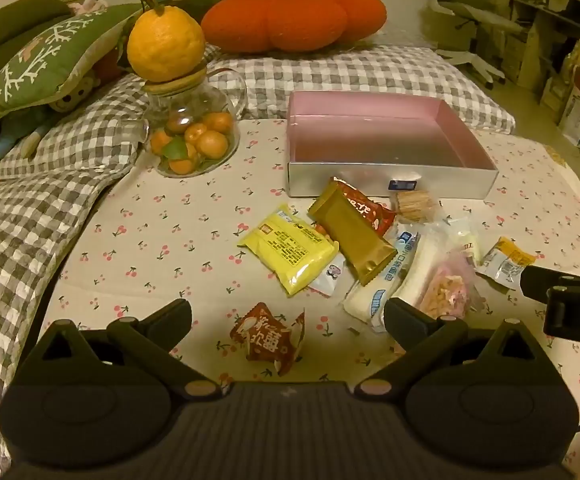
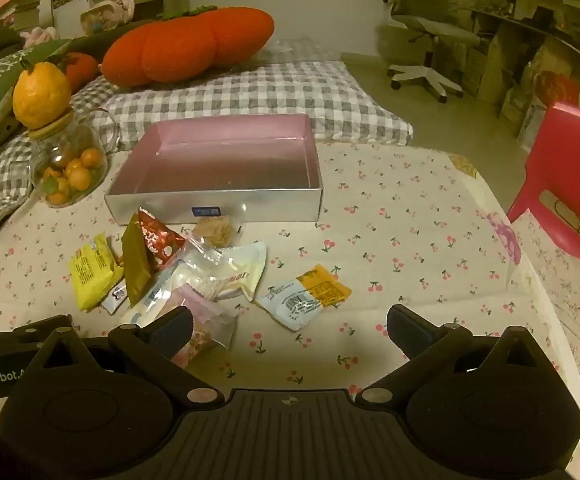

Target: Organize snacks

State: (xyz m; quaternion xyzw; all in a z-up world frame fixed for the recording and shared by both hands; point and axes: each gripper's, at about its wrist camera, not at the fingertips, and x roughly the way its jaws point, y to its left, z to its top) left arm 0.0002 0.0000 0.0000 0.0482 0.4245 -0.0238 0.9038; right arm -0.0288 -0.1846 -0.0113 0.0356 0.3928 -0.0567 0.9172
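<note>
An empty pink-lined silver box (image 1: 389, 178) (image 2: 218, 204) stands on the cherry-print cloth. In front of it lies a heap of snack packets: a yellow one (image 1: 290, 254) (image 2: 90, 276), a gold one (image 1: 353, 236) (image 2: 136, 268), a red one (image 1: 369, 208) (image 2: 158, 238), white bars (image 1: 405, 272) and a pink bag (image 1: 445, 292) (image 2: 202, 328). A small red packet (image 1: 268, 338) lies apart, between the fingers of my open left gripper (image 1: 288, 316). My right gripper (image 2: 290, 326) is open over bare cloth, just short of a blue-orange packet (image 2: 305, 296) (image 1: 505, 262).
A glass jar of small oranges (image 1: 192, 136) (image 2: 68, 170) with a big citrus on its lid stands left of the box. Checked bedding and an orange pumpkin cushion (image 1: 293, 20) lie behind. A red plastic chair (image 2: 569, 184) stands at the right edge.
</note>
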